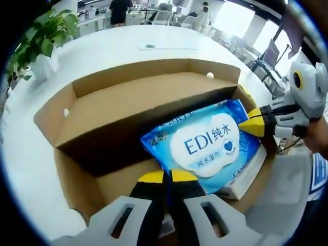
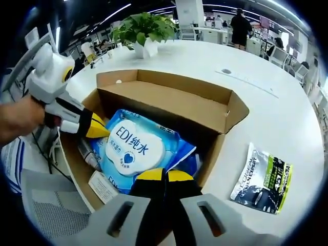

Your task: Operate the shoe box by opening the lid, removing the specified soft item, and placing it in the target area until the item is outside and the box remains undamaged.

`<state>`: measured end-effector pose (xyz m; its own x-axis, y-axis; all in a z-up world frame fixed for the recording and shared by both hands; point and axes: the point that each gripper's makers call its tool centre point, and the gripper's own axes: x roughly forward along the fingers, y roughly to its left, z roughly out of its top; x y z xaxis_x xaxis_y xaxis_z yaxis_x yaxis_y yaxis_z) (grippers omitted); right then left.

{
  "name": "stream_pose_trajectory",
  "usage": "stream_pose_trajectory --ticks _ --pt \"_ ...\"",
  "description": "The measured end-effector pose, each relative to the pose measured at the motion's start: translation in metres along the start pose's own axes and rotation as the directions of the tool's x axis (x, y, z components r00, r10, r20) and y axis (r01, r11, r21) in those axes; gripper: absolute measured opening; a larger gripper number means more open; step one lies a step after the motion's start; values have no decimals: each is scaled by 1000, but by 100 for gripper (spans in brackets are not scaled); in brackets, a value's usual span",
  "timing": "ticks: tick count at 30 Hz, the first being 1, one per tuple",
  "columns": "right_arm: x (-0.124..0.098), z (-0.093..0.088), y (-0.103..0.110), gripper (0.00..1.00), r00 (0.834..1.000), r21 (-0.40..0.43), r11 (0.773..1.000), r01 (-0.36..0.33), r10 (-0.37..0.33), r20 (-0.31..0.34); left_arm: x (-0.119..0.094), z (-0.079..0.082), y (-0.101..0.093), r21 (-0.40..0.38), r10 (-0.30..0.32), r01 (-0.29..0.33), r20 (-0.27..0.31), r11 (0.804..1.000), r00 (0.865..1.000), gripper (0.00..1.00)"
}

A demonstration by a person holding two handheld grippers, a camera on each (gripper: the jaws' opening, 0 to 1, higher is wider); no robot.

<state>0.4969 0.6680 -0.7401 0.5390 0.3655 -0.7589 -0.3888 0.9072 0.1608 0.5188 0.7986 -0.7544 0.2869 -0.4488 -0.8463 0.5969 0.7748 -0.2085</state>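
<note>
An open office stretches behind a large white table [image 2: 266, 107], with desks, chairs and a standing person in dark clothes far off. A potted plant [image 2: 143, 31] stands on the table beyond the box, and a dark pouch [image 2: 262, 178] with green and white print lies flat on the table just beside the box in the right gripper view. The box [image 1: 128, 102] is brown cardboard, its lid swung up and back so the inside is open. Inside lies the blue wipes pack [image 1: 207, 146] with a white label, tilted and resting over other white items at the box's near end; a white card [image 2: 104, 186] leans against the box wall in the right gripper view. The left gripper [image 1: 166, 177] has its yellow-tipped jaws pressed together, with the tips at the lower edge of the pack; whether they nip that edge I cannot tell. The right gripper [image 2: 165, 176] likewise shows its jaws closed against each other, tips at the pack's near edge above the box interior; a pinch of the wrapper cannot be confirmed. Each gripper also appears from the side in the other's view, yellow tip touching the pack's edge, held by a hand [image 2: 18, 118].
</note>
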Motion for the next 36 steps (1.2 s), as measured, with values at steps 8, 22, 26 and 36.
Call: stream_pose_trajectory --ticks 8,22,26,36 --pt "-5 3 3 0 1000 9 1000 -1 1 1 -11 4 -2 -11 -4 4 7 1000 1000 0" --pt "-15 15 13 0 1000 3 1000 -21 21 23 -43 13 -3 -9 0 0 28 1000 1000 0" --pt "-21 20 15 0 999 3 1000 -24 24 35 -47 15 -4 -2 -1 1 29 1000 1000 0" --pt "-42 27 7 0 998 15 1000 -12 11 67 -57 27 -19 7 -19 18 58 1000 998 0"
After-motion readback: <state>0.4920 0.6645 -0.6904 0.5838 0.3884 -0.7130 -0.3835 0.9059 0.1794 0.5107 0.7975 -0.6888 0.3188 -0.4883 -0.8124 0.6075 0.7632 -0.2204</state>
